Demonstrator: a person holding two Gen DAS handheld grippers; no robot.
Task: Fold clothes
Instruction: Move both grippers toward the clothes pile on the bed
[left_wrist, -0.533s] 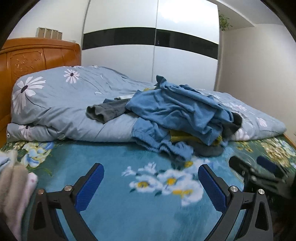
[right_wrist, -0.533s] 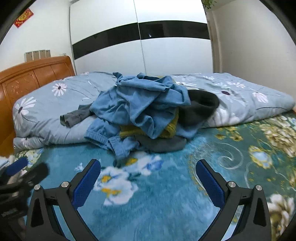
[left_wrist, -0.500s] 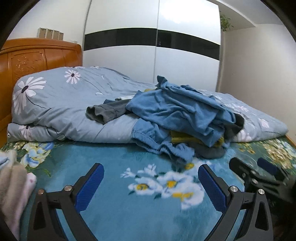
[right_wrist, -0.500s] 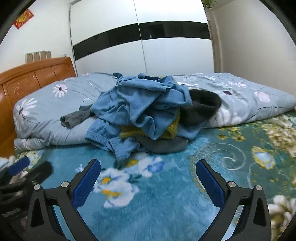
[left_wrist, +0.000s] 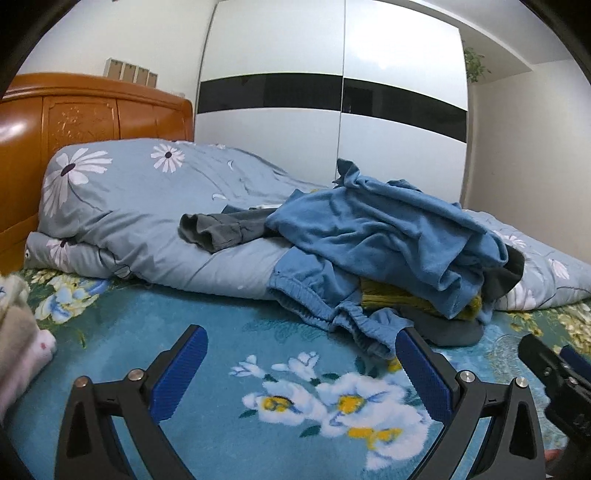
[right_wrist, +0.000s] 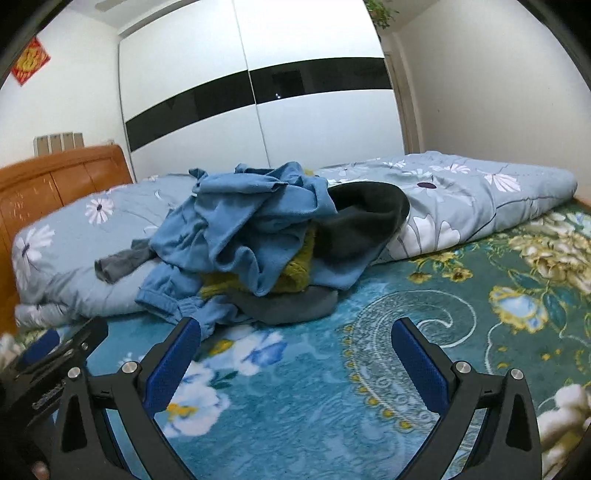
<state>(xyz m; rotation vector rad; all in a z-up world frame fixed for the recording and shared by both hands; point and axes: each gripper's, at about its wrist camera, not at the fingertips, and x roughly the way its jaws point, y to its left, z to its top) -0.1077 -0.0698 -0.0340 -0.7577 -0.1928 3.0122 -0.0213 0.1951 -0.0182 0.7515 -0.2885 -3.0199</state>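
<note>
Right, both claws wide open, nothing held. Left claw (left_wrist: 301, 356) and right claw (right_wrist: 295, 349) hover low over the teal floral blanket (left_wrist: 207, 373), short of the clothes pile (left_wrist: 391, 251).

The pile sits on the front edge of the folded grey-blue duvet (left_wrist: 136, 221), spilling off it onto the blanket. On top of the pile: a blue sweatshirt-type garment (right_wrist: 251, 214), crumpled. Under it I see a yellow-green knit (right_wrist: 295, 273) and a dark grey piece (right_wrist: 362, 225). Another grey garment (left_wrist: 218, 229) lies on the duvet just left of the pile.

Handling, my guess: all soft, light, limp, will drape and drag neighbours along. The layers are tangled, so a pinch in the middle probably lifts several at once.

Best hold I see: the blue elastic cuff or hem (left_wrist: 314, 299) hanging at the pile's front edge, nearest the left claw. The ribbed band is thicker, so it should slip less. I'd use the right claw on a second edge of the same garment.
</note>
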